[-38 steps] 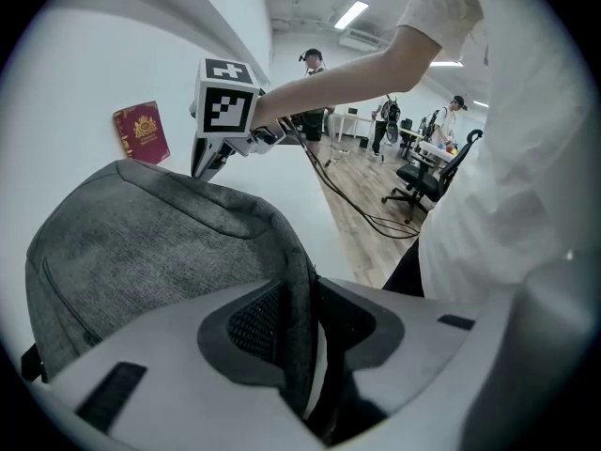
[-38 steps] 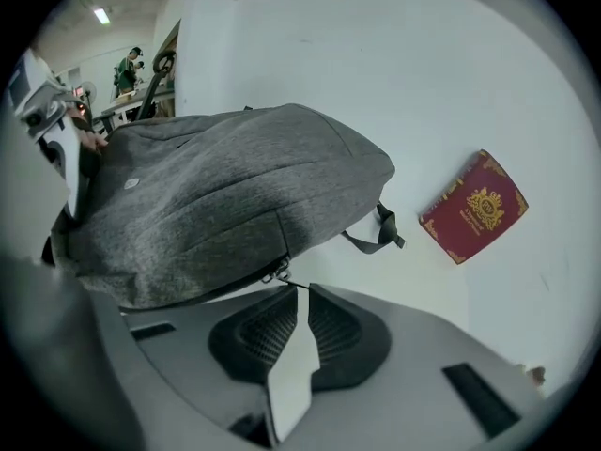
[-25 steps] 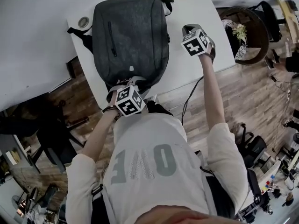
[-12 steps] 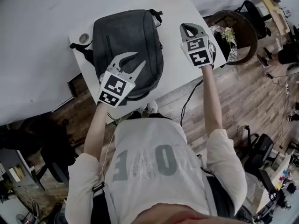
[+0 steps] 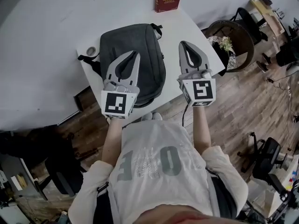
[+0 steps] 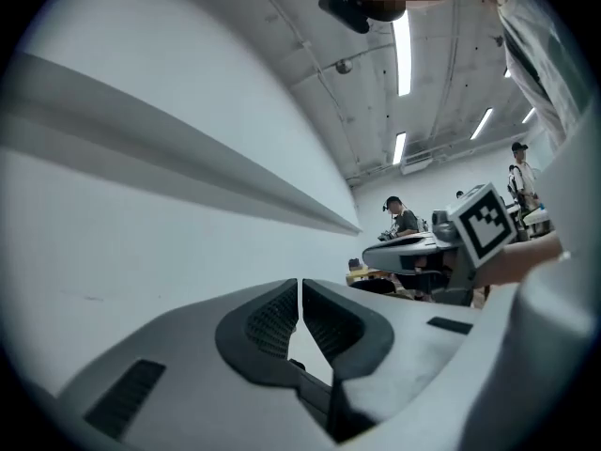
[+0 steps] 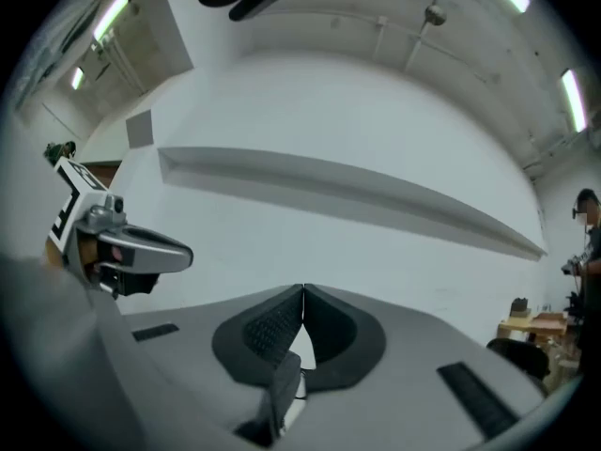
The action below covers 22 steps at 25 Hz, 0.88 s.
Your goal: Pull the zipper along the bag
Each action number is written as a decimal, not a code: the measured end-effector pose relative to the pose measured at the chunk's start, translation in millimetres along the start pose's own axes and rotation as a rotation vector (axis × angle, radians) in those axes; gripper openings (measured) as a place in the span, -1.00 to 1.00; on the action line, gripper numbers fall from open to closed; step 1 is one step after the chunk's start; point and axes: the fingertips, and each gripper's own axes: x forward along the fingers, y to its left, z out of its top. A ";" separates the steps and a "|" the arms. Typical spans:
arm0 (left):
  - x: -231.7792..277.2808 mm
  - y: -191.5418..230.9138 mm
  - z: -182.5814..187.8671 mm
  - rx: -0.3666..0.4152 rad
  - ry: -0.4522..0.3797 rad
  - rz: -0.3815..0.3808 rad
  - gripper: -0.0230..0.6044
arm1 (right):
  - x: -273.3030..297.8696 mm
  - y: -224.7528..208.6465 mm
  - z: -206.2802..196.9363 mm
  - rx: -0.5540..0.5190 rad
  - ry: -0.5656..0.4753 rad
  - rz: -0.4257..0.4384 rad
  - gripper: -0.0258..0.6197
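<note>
Bag [image 5: 128,38] lies flat on the table [image 5: 46,41] by its near edge, long axis running near to far, strap loop at the far end. Left gripper [image 5: 136,53] hangs over it, jaws just snapped together on nothing. Right gripper [image 5: 183,43], just right of the bag, is closed and empty too.

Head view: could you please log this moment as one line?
left gripper: jaws just closed, shut, empty | right gripper: shut, empty | backpack: lying on table, not gripped
</note>
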 end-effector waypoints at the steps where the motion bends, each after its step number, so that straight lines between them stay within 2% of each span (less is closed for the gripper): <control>1: -3.8 1.4 6.7 0.007 -0.042 0.027 -0.81 | -9.4 6.4 0.1 0.021 -0.019 -0.002 -0.84; 4: -20.2 7.4 16.0 0.005 -0.116 0.108 -0.81 | -33.8 25.9 -8.3 0.049 -0.033 0.001 -0.84; 8: -32.3 17.2 10.1 -0.018 -0.135 0.158 -0.80 | -48.3 40.8 -29.9 0.113 0.012 -0.020 -0.84; 13: -34.5 20.3 -7.1 -0.015 -0.096 0.166 -0.81 | -52.2 45.1 -42.3 0.112 0.050 -0.023 -0.84; 22: -33.9 16.9 -1.9 -0.029 -0.115 0.156 -0.81 | -53.7 40.8 -36.8 0.109 0.042 -0.040 -0.84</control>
